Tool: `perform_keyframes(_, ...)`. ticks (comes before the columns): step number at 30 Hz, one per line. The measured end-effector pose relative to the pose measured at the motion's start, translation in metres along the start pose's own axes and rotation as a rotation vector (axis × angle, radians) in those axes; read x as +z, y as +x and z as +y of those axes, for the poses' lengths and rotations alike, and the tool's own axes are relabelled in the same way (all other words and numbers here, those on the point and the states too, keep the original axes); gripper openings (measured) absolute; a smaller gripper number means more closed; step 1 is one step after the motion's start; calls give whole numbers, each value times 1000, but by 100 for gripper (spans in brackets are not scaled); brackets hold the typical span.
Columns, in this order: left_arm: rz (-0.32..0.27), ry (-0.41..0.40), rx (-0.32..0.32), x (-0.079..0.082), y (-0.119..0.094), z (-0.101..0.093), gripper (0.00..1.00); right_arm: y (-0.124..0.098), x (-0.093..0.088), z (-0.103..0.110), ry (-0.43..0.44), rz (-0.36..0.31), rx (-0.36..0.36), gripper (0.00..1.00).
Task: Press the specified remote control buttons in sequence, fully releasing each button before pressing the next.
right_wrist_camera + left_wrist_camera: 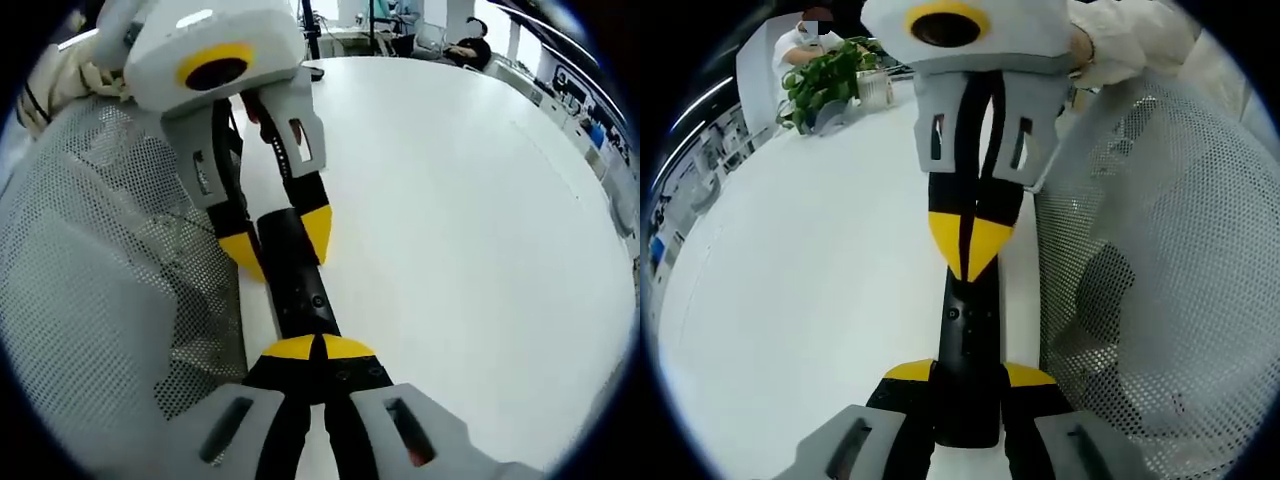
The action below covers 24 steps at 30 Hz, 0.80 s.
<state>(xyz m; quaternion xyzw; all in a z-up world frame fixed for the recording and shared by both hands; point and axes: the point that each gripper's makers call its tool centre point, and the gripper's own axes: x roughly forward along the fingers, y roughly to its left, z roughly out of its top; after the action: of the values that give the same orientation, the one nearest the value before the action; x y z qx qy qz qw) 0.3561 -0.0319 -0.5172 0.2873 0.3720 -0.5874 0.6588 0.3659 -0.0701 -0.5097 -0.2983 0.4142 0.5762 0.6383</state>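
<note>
Between the two grippers, the black remote (968, 350) lies on the white table (790, 300), long axis 6-to-12: left gripper (970, 375) clamps its near end, right gripper (317, 348), tips together, presses its far end.

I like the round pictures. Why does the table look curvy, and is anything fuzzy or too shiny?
Left gripper view: the fisheye lens bends the white table; the plant at the far edge looks small and soft. Right gripper view: the table curves too and is washed out bright, while the black remote stays sharp.
</note>
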Motion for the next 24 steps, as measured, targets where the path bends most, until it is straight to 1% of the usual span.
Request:
perform_keyframes(3,0,0,-1,0,0,0,24,1,3,-1,-10,2,-2,0)
perform_keyframes(6,0,0,-1,0,0,0,24,2,5,-2,-2,4,4,0)
perform_keyframes(9,1,3,1,0,0,0,24,6,11,-3,6,-19,5,0)
perform_keyframes(13,1,6,4,0,0,0,24,12,21,-3,-5,-20,6,0)
perform_keyframes(15,0,5,4,0,0,0,24,14,24,-1,-12,-18,21,0)
perform_keyframes(16,-2,5,4,0,0,1,24,15,26,2,-19,-9,37,0)
perform_keyframes(18,-2,3,3,0,1,1,24,15,25,1,-71,31,36,0)
perform_keyframes(19,-2,2,2,0,1,1,24,15,25,1,-73,37,34,0)
perform_keyframes(21,-4,-4,2,0,1,1,24,14,23,-1,-92,62,15,0)
perform_keyframes(22,-5,-5,2,0,1,1,24,12,19,-4,-120,83,-2,0)
perform_keyframes(24,-4,-5,2,0,1,1,24,10,14,-10,-138,111,-32,0)
